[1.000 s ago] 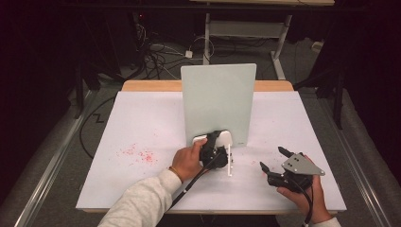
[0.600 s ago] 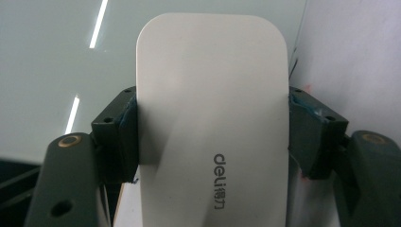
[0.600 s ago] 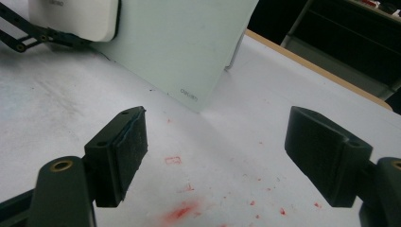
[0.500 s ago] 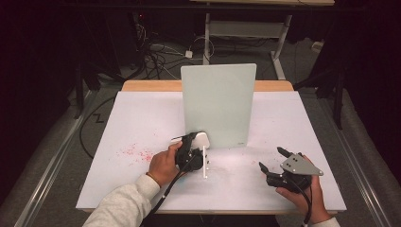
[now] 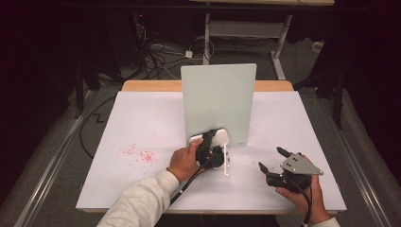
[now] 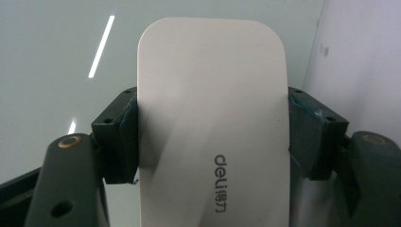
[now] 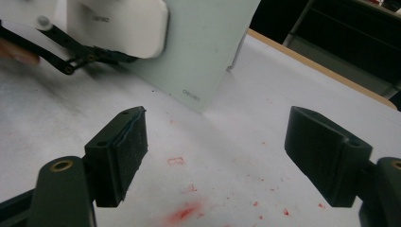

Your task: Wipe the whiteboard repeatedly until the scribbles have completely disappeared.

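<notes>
White deli eraser (image 6: 213, 123) clamped in left gripper (image 5: 213, 150) against upright whiteboard (image 5: 218, 101); right gripper (image 5: 275, 163) agape, apart.

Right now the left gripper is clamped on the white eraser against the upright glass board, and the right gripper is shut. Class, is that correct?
Not quite. The left gripper is clamped on the white eraser at the glass board, but the right gripper is open; the right gripper view shows its jaws wide apart and empty.
</notes>
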### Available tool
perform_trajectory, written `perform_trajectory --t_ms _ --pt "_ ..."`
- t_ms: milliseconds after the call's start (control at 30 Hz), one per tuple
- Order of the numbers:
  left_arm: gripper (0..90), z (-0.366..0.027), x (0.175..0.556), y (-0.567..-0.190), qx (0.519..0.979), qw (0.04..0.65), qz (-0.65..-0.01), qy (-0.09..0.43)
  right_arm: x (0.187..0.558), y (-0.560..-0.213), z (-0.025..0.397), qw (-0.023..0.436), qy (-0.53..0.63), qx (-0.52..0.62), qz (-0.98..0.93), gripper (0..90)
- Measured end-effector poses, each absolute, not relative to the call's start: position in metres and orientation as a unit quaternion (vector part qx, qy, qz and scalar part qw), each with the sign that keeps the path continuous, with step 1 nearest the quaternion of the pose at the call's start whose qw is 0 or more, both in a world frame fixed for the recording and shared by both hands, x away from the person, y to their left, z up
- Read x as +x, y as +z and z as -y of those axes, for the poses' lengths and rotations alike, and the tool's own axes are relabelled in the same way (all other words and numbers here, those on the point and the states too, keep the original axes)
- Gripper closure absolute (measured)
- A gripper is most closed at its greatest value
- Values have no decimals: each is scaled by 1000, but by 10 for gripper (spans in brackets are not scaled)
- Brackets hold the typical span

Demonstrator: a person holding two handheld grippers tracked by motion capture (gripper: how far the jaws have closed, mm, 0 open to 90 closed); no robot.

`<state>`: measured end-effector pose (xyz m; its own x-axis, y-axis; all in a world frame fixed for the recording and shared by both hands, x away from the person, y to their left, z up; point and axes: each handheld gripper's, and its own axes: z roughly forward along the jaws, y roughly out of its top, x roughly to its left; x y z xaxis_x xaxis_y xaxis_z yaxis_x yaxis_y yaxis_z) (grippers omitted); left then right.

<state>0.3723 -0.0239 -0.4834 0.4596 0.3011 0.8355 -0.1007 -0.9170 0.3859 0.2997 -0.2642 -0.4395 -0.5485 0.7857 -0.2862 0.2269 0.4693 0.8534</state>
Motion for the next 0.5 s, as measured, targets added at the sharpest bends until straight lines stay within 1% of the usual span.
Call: perform_trajectory --t_ms 200,500 --pt "287 65 376 -482 821 189 -52 536 300 -440 265 353 396 327 -782 227" --pt "287 91 380 -477 818 200 -58 537 301 -439 266 350 400 328 -781 228"
